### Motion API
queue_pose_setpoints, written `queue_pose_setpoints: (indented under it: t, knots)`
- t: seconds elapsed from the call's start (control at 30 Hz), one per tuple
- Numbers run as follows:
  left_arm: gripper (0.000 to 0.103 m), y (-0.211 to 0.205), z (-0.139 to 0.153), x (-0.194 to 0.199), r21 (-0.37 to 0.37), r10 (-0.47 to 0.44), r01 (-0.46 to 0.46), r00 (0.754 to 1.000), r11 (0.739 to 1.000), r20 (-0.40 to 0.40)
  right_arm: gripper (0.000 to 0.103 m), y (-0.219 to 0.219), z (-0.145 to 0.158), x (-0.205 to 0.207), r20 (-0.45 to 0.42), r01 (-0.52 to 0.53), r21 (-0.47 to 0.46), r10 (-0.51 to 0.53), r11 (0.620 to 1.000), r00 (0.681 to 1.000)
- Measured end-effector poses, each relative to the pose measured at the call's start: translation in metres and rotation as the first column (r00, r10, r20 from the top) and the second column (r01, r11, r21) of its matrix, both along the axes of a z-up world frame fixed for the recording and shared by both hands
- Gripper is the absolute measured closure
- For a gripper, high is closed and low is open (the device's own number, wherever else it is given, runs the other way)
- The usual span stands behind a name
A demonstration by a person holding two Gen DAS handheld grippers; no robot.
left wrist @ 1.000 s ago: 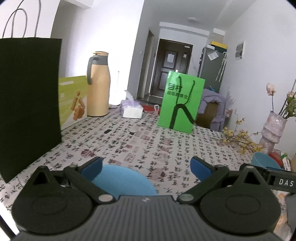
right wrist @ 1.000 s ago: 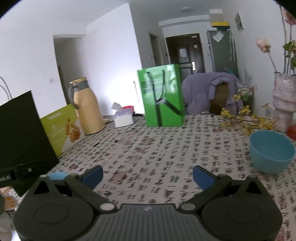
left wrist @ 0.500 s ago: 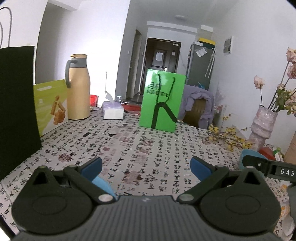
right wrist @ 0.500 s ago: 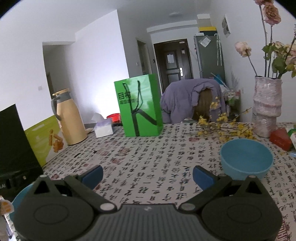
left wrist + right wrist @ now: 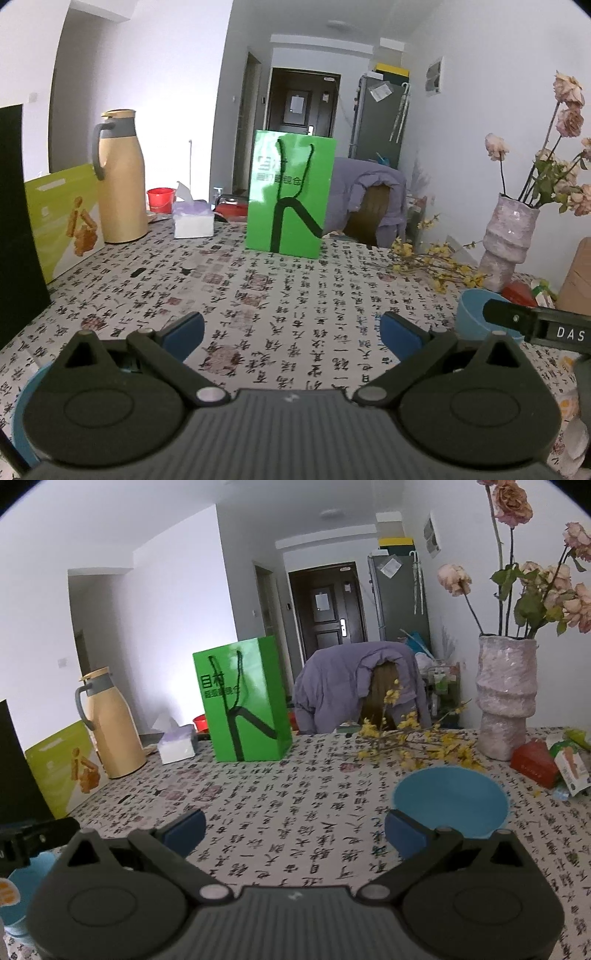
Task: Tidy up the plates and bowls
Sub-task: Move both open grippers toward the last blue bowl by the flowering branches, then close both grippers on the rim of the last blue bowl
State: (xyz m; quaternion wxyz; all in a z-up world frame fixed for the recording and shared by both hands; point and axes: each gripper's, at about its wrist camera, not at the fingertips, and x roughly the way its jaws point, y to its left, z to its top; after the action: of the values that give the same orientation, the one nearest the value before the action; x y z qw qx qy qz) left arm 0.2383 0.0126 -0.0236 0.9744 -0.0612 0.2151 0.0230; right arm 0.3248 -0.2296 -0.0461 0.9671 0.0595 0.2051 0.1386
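Round blue bowl [image 5: 448, 801] on calligraphy-print tablecloth [image 5: 295, 812].

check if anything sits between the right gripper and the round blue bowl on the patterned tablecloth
Nothing visible does. The round blue bowl sits upright just ahead of the open right gripper, off toward its right finger, with only bare calligraphy-print tablecloth between them. The yellow flower twigs and pink ribbed vase lie behind the bowl.

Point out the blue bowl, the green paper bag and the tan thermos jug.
blue bowl [image 5: 448, 799]: right wrist view, inner wall of the bowl.
green paper bag [image 5: 255, 686]: right wrist view, its front face, beside the cord handle.
tan thermos jug [image 5: 122, 192]: left wrist view, middle of its body.
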Motion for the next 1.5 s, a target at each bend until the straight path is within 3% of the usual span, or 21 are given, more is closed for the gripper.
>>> queue_pose_setpoints:
  t: [0.53,0.77,1.0,1.3,1.5]
  knots:
    - [0.000,-0.031,-0.002,0.034,0.021,-0.039,0.039,0.999,0.999,-0.019,0.000,-0.035,0.006,0.031,0.012,0.056,0.001,-0.056,0.998,0.998]
    - [0.000,-0.048,-0.004,0.049,0.028,-0.059,0.060,0.998,0.998,-0.033,0.000,-0.054,-0.001,0.052,0.012,0.091,0.044,-0.092,0.995,0.996]
    - [0.000,-0.067,0.001,0.072,0.022,-0.076,0.077,0.997,0.997,-0.033,0.000,-0.084,-0.018,0.073,-0.020,0.167,0.076,-0.166,0.983,0.986]
    - [0.000,-0.095,0.006,0.105,-0.029,-0.149,0.146,0.984,0.989,-0.097,0.000,-0.125,-0.039,0.089,-0.064,0.288,0.104,-0.283,0.952,0.957]
    - [0.000,-0.125,0.009,0.128,-0.014,-0.198,0.198,0.971,0.980,-0.132,0.000,-0.154,-0.052,0.100,-0.137,0.320,0.186,-0.298,0.929,0.945]
